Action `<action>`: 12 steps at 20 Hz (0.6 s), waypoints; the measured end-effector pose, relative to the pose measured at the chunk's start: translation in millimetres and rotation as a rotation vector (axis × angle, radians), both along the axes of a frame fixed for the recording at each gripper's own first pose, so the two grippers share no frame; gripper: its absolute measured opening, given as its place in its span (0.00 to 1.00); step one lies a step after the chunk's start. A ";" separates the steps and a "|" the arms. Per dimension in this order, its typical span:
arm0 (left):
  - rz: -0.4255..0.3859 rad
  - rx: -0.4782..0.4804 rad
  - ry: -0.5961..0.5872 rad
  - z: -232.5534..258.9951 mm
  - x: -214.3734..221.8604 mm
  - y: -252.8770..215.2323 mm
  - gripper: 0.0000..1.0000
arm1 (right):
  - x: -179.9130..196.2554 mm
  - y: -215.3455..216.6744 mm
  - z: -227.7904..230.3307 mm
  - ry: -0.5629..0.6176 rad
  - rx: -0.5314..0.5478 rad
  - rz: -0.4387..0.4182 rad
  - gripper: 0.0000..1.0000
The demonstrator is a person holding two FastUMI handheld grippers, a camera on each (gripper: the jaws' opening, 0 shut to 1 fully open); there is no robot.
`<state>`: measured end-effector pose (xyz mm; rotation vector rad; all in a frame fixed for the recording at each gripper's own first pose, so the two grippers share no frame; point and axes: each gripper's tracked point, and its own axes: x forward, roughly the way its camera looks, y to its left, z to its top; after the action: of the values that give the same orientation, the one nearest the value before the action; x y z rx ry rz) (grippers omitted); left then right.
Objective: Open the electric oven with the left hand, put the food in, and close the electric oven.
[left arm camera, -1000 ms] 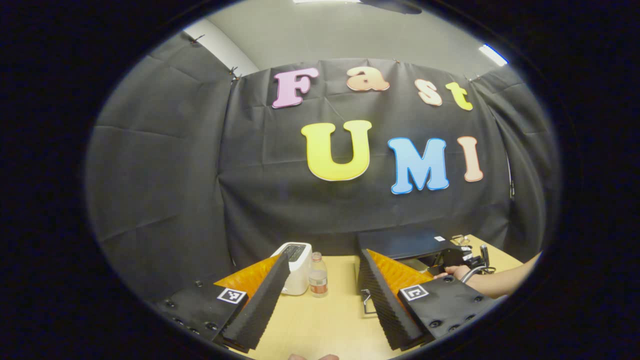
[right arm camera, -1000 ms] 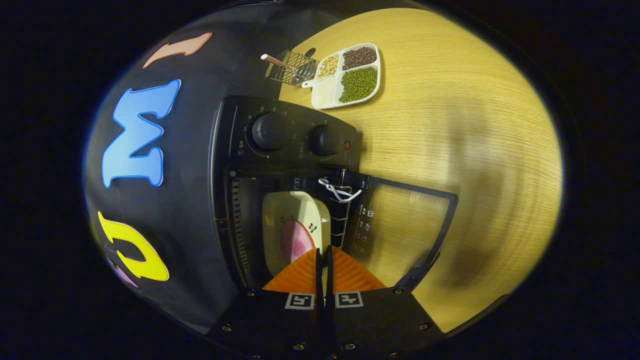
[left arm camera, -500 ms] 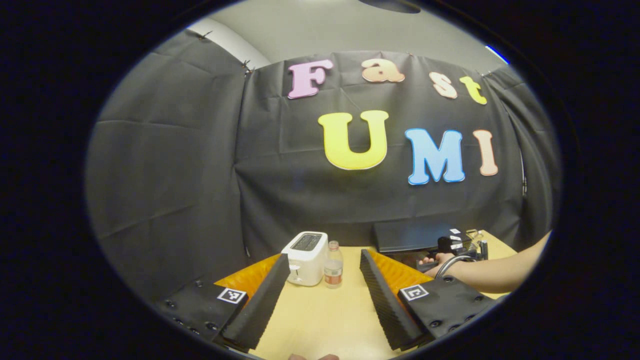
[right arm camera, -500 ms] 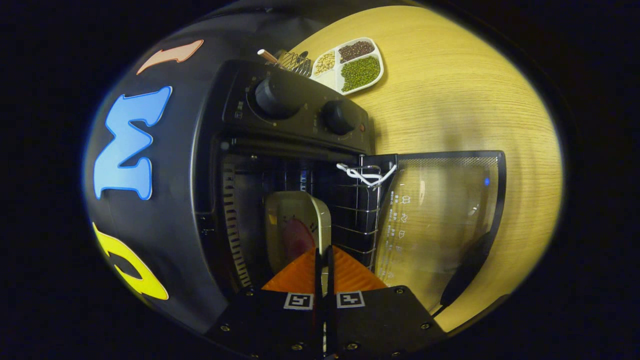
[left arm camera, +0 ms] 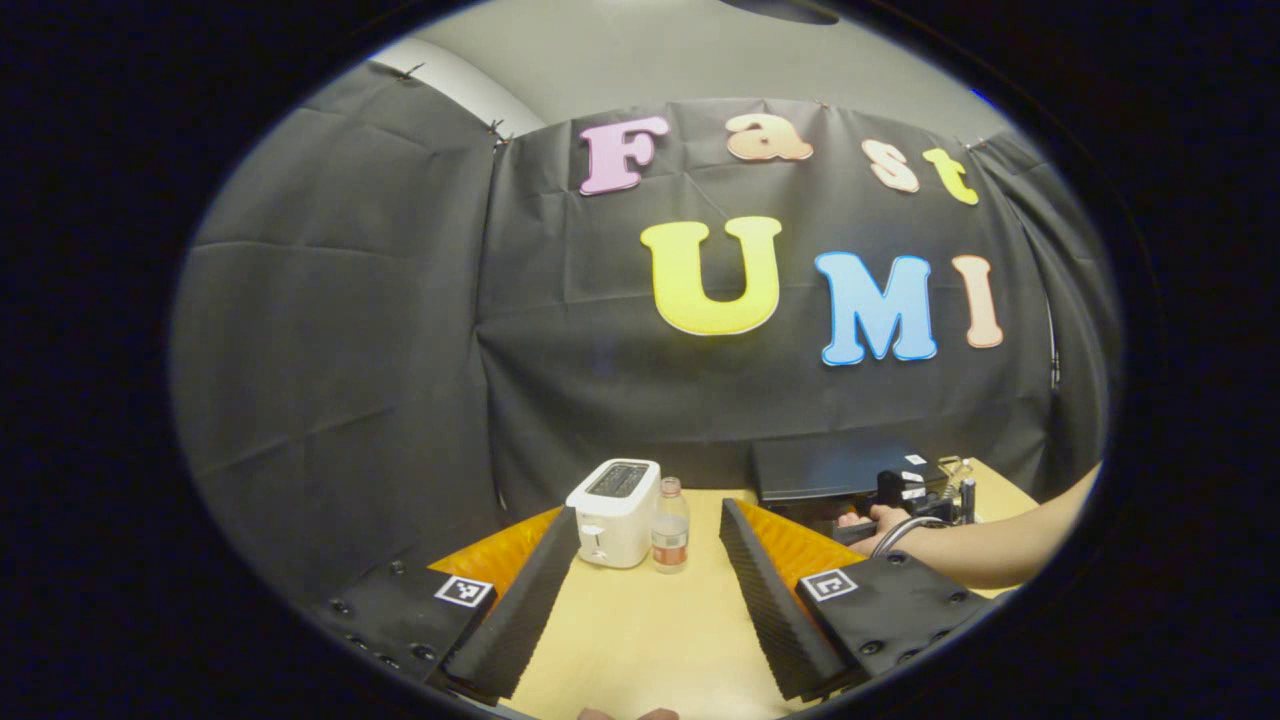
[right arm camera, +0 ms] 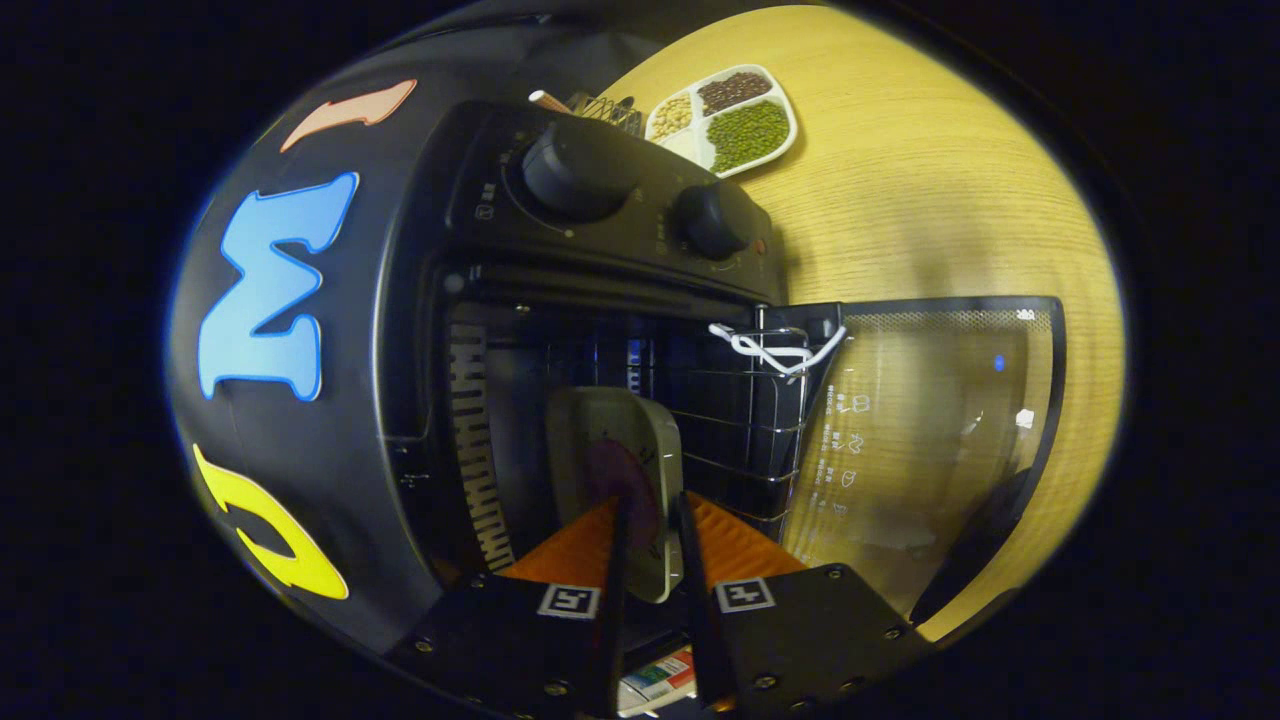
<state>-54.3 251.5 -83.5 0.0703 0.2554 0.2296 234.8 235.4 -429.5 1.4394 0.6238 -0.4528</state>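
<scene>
The black electric oven [right arm camera: 600,230] has its glass door [right arm camera: 930,420] swung fully open. Inside, a cream plate [right arm camera: 610,430] with pink food [right arm camera: 612,475] rests on the wire rack [right arm camera: 740,430]. My right gripper [right arm camera: 652,500] reaches into the oven mouth; its fingers stand slightly apart with the plate's near rim between them, so it is open. In the left gripper view, the left gripper [left arm camera: 648,512] hovers open over the table, holding nothing. The oven's top [left arm camera: 830,465] lies to its right, where a hand [left arm camera: 880,520] holds the other gripper.
A white divided tray [right arm camera: 730,125] of beans and a wire utensil holder [right arm camera: 600,105] sit beyond the oven. A white toaster [left arm camera: 615,510] and a small bottle [left arm camera: 670,535] stand at the table's back. A forearm [left arm camera: 990,545] crosses on the right.
My right gripper has gone deeper into the oven with the plate, and its fingers have parted from the rim. The left gripper has drifted slightly and stays open.
</scene>
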 end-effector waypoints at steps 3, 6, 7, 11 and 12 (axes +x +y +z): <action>-0.036 -0.012 -0.014 0.4 9.9 -19.9 0.96 | -16.8 -8.2 6.2 0.004 -0.021 0.073 0.50; -0.089 -0.025 -0.026 0.2 20.9 -45.8 1.00 | -49.2 -15.1 16.3 0.013 -0.031 0.181 0.50; -0.108 -0.029 -0.032 0.4 25.5 -55.3 0.96 | -62.7 -20.4 19.4 0.018 -0.057 0.229 0.50; -0.172 -0.059 -0.039 -3.4 42.3 -90.8 1.00 | -107.5 -59.3 47.9 -0.024 -0.293 0.419 0.50; -0.187 -0.069 -0.040 -4.2 46.3 -100.5 1.00 | -114.8 -72.0 58.6 -0.046 -0.375 0.465 0.50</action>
<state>-8.0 150.9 -87.7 0.0214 0.2154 0.0365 120.0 163.4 -370.9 0.9093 0.7654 -0.1553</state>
